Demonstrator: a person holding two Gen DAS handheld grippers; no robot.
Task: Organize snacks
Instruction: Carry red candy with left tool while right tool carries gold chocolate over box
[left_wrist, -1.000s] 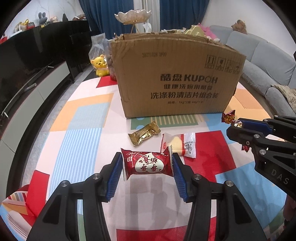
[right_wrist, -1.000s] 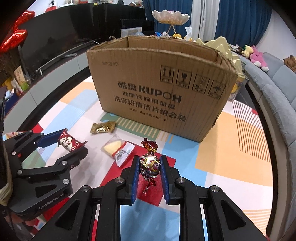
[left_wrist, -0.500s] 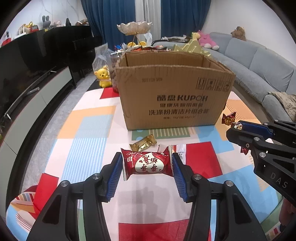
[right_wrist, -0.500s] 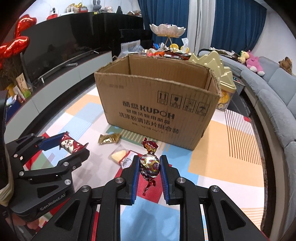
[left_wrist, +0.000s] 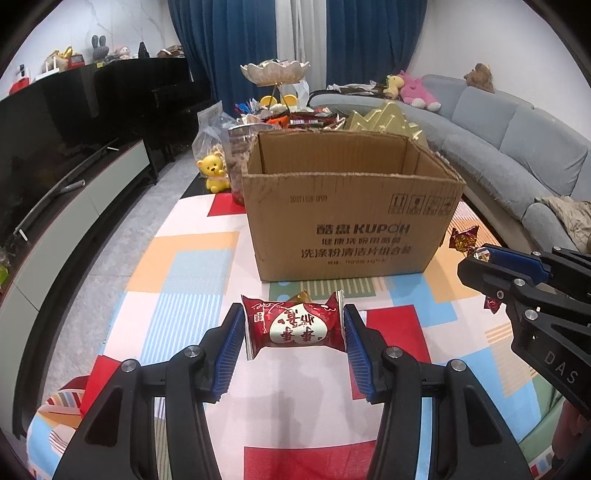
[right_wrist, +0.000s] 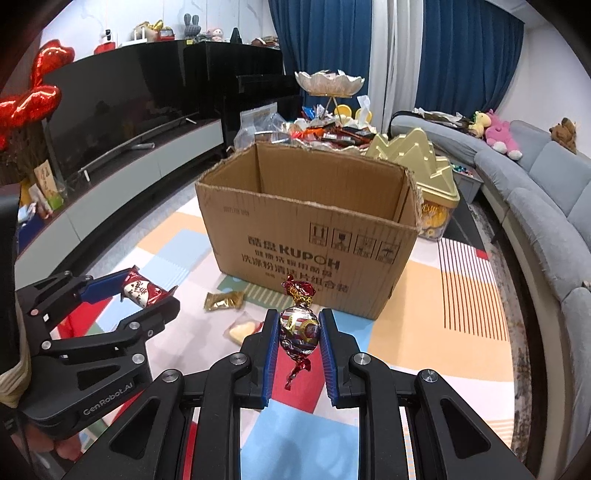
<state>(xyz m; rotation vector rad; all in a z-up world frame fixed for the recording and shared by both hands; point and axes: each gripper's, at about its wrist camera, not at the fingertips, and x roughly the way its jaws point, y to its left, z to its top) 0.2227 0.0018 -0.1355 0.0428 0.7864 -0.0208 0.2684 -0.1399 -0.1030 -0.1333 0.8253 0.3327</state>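
Patterned mat (left_wrist: 192, 266) before open carton (left_wrist: 351, 229); left tongs (left_wrist: 293, 345) clamping red packet (left_wrist: 295, 325), right tongs (right_wrist: 298, 341) seemingly pinching foil candy (right_wrist: 298, 328).

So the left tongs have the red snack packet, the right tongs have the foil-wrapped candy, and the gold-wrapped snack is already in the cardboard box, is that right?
Not quite. The gold-wrapped snack is not in the cardboard box; the right wrist view shows it lying on the mat in front of the box. The rest holds: the left tongs grip the red snack packet, and the right tongs grip the foil-wrapped candy.
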